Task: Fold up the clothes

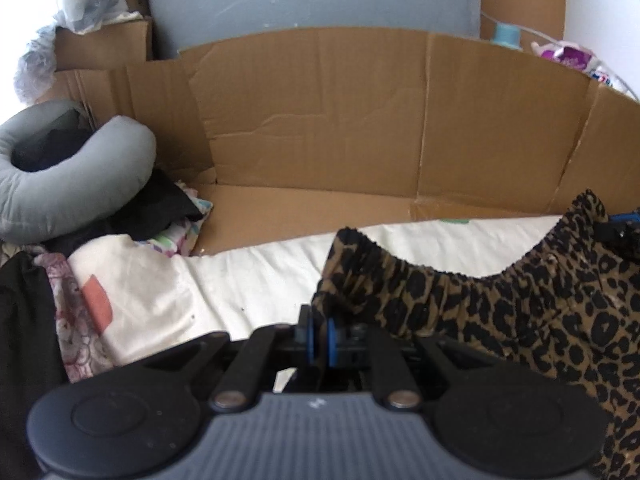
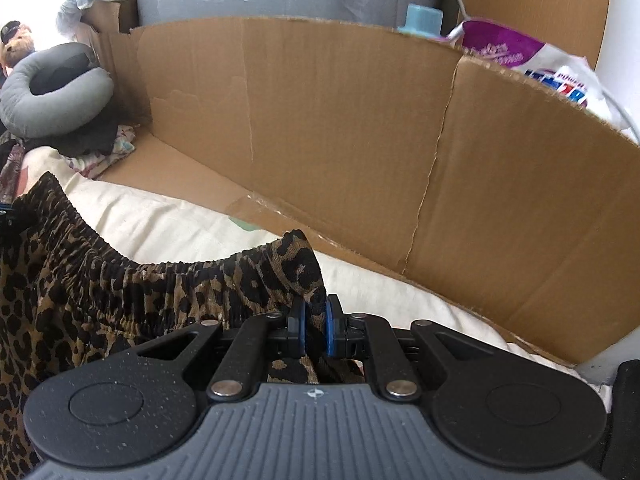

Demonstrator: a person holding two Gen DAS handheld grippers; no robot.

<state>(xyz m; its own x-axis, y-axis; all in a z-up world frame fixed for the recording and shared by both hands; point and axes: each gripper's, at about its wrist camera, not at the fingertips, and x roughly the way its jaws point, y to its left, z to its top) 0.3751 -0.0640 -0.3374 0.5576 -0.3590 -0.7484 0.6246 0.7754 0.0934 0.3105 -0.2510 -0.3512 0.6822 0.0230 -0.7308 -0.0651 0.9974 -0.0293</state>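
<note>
Both claws pinch leopard garment; purple bag clearer right.

A home, likely a bedroom in use as a storeroom.
A cream sheet fills the lower frame, a grey neck pillow lies at left on loose clothes, cardboard spans the middle, and a detergent bag sits at upper right.
</note>
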